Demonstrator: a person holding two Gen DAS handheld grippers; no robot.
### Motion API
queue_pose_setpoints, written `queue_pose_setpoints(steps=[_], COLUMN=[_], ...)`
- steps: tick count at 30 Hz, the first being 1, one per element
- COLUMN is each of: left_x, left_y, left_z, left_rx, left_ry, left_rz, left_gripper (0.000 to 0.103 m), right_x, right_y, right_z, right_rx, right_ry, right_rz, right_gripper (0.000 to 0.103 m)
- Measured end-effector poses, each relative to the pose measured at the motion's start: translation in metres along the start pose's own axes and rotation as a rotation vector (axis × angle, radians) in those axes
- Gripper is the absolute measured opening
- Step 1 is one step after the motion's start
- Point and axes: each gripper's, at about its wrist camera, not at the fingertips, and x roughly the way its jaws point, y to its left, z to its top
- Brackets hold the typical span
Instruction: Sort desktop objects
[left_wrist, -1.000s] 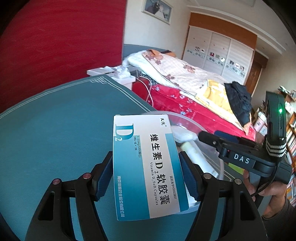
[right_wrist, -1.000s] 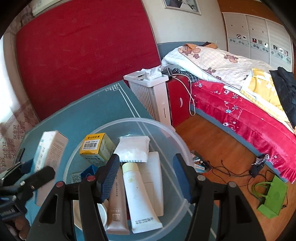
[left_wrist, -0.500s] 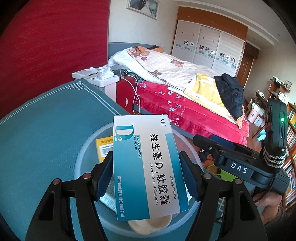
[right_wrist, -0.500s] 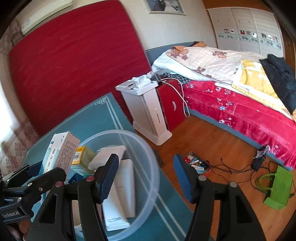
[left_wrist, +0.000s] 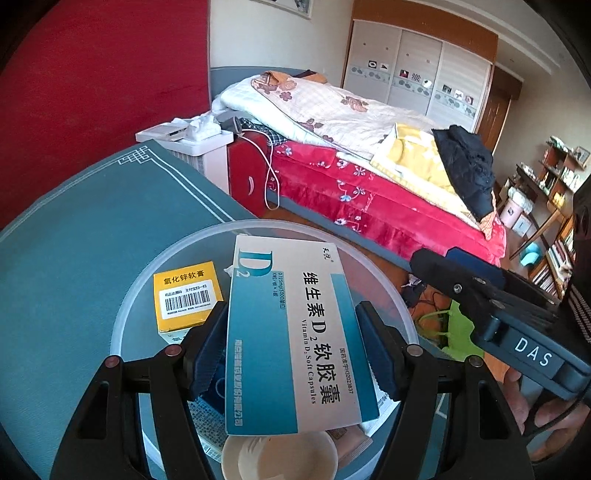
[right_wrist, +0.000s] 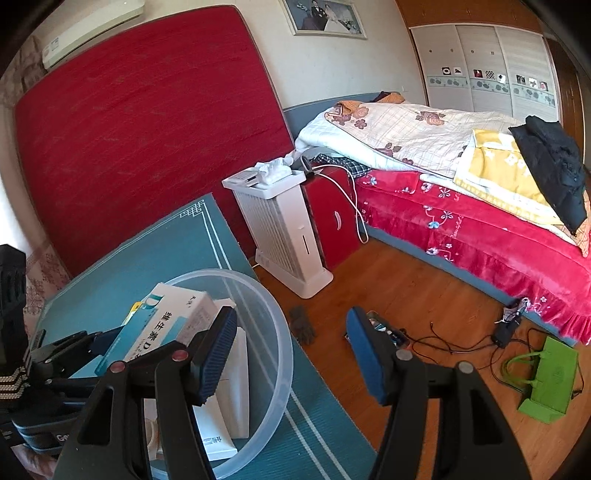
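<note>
- The left gripper (left_wrist: 291, 350), clamped on the box (left_wrist: 295, 332), has swung over the bowl (left_wrist: 127, 314) from beside it; dropping it in looks next.
- The right gripper (right_wrist: 291, 354), open and empty, has backed off the bowl.

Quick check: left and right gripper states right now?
Left gripper: shut on the vitamin D2 box, above the clear bowl.
Right gripper: open, empty.

We see a white-and-teal Vitamin D2 softgel box (left_wrist: 295, 332) held tilted above a clear round plastic basin (left_wrist: 388, 295), its printed face up; in the basin lie a yellow ointment box (left_wrist: 186, 295) with its barcode showing, white tubes (right_wrist: 218, 432) lying flat, and a round white jar (left_wrist: 279, 458) near the front rim.
</note>
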Motion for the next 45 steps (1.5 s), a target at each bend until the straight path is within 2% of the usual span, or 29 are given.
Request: queue_pose_setpoints(steps=[4,11,16,17,19,20,26,29,33,35,38,41,45], left_x=[-0.006,-0.027,-0.058,-0.067,-0.078,-0.084,-0.112,-0.124,-0.139,-0.145,-0.149,-0.150,-0.152], left_y=[-0.002,0.003,0.003,0.004,0.006,0.009,0.025,0.031,0.036,0.040,0.043,0.049,0.061], left_z=[-0.005,-0.011,-0.016,-0.017,-0.019,-0.019,-0.028,-0.035,-0.047,-0.051,-0.055,-0.059,-0.064], left_rx=[0.025,0.012,0.030,0.035,0.032,0.025,-0.069,-0.095,-0.096,-0.097,-0.090,-0.097,-0.151], left_ry=[-0.012,-0.077,-0.175,-0.200,-0.227,-0.245,-0.285,-0.317,-0.368,-0.383,-0.388,-0.371,-0.347], left_rz=[0.015,0.043,0.132,0.152,0.171,0.179,0.191,0.247,0.371,0.406,0.461,0.457,0.399], left_gripper=[0.072,0.072,0.072,0.073,0.082,0.086,0.086,0.087,0.097,0.099,0.099,0.099,0.099], right_x=[-0.001,-0.005,-0.015,-0.017,-0.022,-0.024,-0.037,-0.044,-0.051,-0.052,-0.054,-0.053,-0.054], right_y=[-0.001,-0.003,-0.006,-0.005,-0.001,0.001,0.028,0.047,0.069,0.076,0.083,0.090,0.097], right_z=[0.000,-0.007,-0.012,-0.013,-0.015,-0.015,-0.017,-0.020,-0.025,-0.027,-0.031,-0.034,-0.040], right_rx=[0.009,0.036,0.046,0.043,0.034,0.027,-0.044,-0.094,-0.149,-0.163,-0.177,-0.194,-0.215], right_ry=[0.000,0.031,0.044,0.043,0.042,0.042,0.028,0.022,0.020,0.022,0.028,0.039,0.047], right_rz=[0.010,0.009,0.010,0.009,0.012,0.014,0.045,0.062,0.080,0.082,0.079,0.073,0.066], right_gripper=[0.078,0.083,0.087,0.088,0.091,0.092,0.098,0.102,0.102,0.102,0.102,0.102,0.102])
